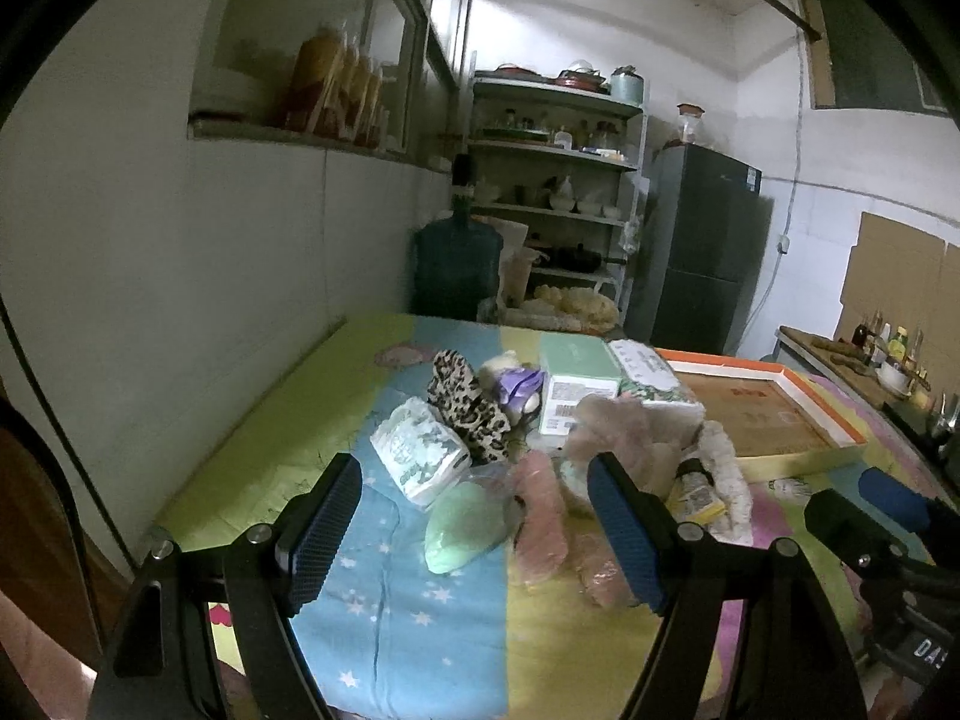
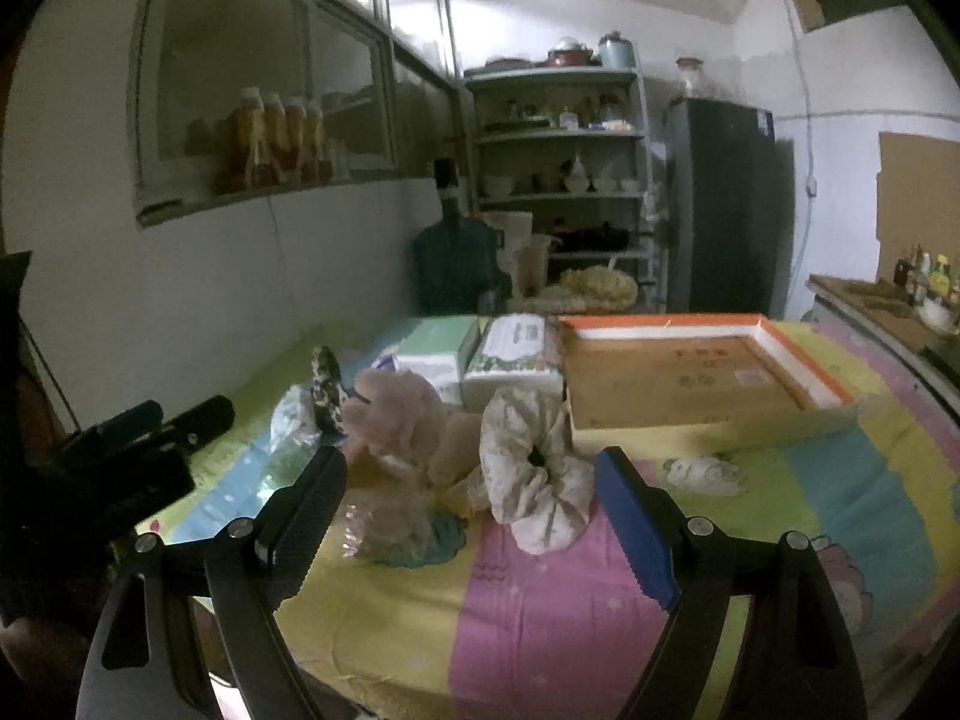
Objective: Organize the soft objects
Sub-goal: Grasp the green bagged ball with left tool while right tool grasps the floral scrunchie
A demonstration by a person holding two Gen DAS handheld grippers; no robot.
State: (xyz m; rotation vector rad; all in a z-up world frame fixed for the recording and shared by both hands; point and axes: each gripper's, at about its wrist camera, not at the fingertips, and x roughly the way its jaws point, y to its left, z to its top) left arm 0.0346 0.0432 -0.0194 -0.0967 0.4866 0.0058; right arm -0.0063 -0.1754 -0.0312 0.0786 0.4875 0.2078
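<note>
A heap of soft things lies on the colourful tablecloth (image 1: 384, 618). In the left wrist view it holds a leopard-print scrunchie (image 1: 468, 402), a white printed packet (image 1: 420, 450), a mint green pad (image 1: 465, 525), pink crinkly pieces (image 1: 540, 522) and a pink fluffy toy (image 1: 624, 426). My left gripper (image 1: 480, 534) is open and empty just in front of the heap. In the right wrist view a cream scrunchie (image 2: 534, 474) lies between the fingers of my right gripper (image 2: 474, 516), which is open and empty.
A shallow cardboard tray with an orange rim (image 2: 690, 378) lies at the back right of the table. A green box (image 1: 579, 378) and a tissue pack (image 2: 516, 360) stand behind the heap. A water jug (image 1: 459, 264), shelves (image 1: 558, 180) and a fridge (image 1: 702, 246) stand beyond.
</note>
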